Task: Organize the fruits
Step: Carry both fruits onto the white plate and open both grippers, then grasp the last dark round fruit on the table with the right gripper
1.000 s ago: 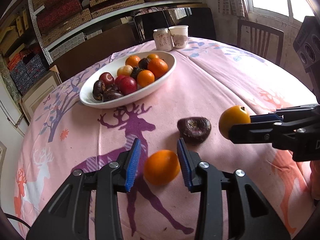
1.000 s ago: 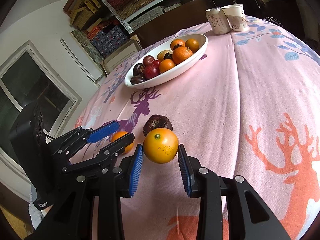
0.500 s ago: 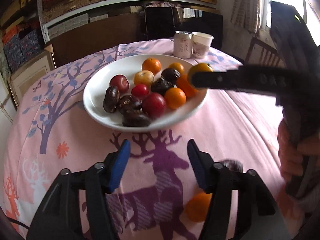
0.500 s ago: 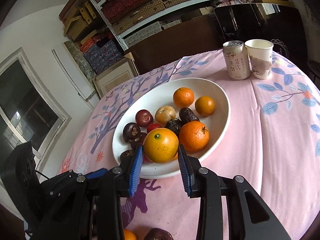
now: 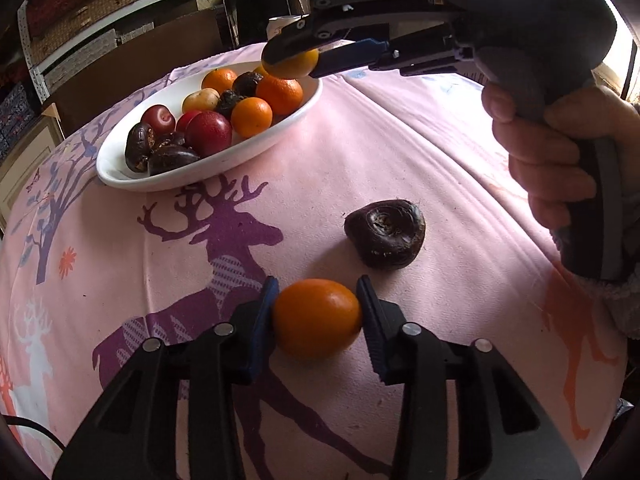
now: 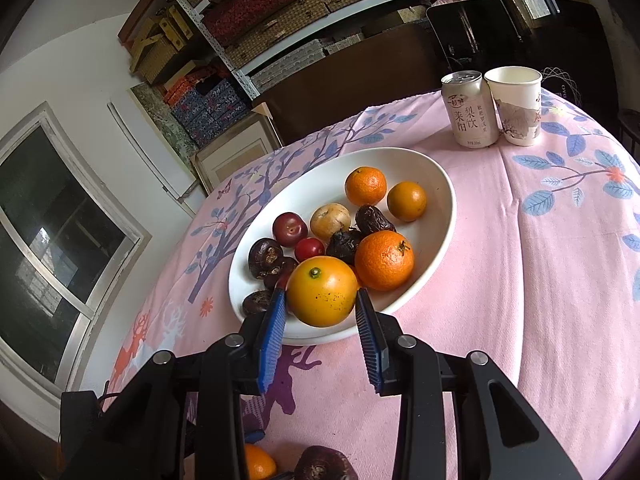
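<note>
Left wrist view: the left claw (image 5: 318, 312) has just been closing, and its two blue pads now press on both sides of a small orange (image 5: 317, 319). The orange sits on the pink cloth (image 5: 400, 152) of the counter. Near it, at about one o'clock, a dark brown fruit (image 5: 385, 233) lies on the cloth, apart from the claw. Farther away, at about eleven o'clock, is the white bowl (image 5: 256, 148). It holds oranges, red plums and more dark brown fruits. At about twelve o'clock, above the bowl's far end, a hand (image 5: 552, 152) holds the right claw (image 5: 294, 58), which grips a yellow orange (image 5: 291, 65).

In the right wrist view, the right claw (image 6: 321, 304) is shut tight on that yellow orange (image 6: 321, 291), green stem end up. It hangs over the near rim of the bowl (image 6: 436, 236). A big orange (image 6: 384, 260) lies in the bowl just beside it, at about two o'clock. At about one o'clock, far back on the counter, a drink can (image 6: 470, 110) and a paper cup (image 6: 518, 106) stand side by side.
</note>
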The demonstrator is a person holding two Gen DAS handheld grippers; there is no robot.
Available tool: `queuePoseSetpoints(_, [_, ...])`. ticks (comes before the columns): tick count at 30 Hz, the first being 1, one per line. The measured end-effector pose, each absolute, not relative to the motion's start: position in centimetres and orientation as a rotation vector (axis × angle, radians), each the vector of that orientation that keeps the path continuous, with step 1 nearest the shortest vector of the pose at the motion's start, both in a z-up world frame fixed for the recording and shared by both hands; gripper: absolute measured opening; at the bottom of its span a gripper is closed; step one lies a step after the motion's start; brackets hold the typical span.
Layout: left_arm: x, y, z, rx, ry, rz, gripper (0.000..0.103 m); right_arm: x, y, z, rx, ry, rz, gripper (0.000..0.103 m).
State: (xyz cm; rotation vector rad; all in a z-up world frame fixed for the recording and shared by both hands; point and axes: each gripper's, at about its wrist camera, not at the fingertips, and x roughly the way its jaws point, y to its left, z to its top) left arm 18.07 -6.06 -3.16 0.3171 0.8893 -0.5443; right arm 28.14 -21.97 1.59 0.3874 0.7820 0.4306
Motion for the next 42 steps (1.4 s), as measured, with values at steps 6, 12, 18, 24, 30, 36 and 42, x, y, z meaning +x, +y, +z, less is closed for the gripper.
queuePoseSetpoints(6, [21.7,-4.7,0.7,0.224,0.821,-0.481,0.039,30.7,-20.5,1.8,0.336,0.782,0.402,0.036])
queuePoseSetpoints(12, [29.1,-3.3,3.1,0.195,0.785,-0.308,0.040,30.5,-21.4,2.5,0.351,0.731,0.396,0.073])
queuePoseSetpoints(18, [27.7,-1.2,2.5,0.078,0.723,-0.249,0.094,26.1,-23.5,1.9,0.328,0.762,0.404,0.073])
queuePoseSetpoints(24, [22.6,0.6,0.9,0.028,0.767,-0.277,0.098,19.6,-22.5,-0.8,0.187,0.833,0.433,0.075])
queuePoseSetpoints(30, [19.7,-0.6,-1.2,0.105,0.814,-0.238,0.098,17.6,-19.6,-2.0,0.028,0.866,0.437,0.077])
queuePoseSetpoints(36, [19.0,-3.5,-2.7,0.305,0.841,-0.163,0.098,17.9,-18.7,-2.5,-0.039,0.894,0.402,0.077])
queuePoseSetpoints(42, [19.4,-4.4,-3.1,0.361,0.841,-0.153,0.098,18.5,-18.2,-2.7,-0.064,0.891,0.404,0.061])
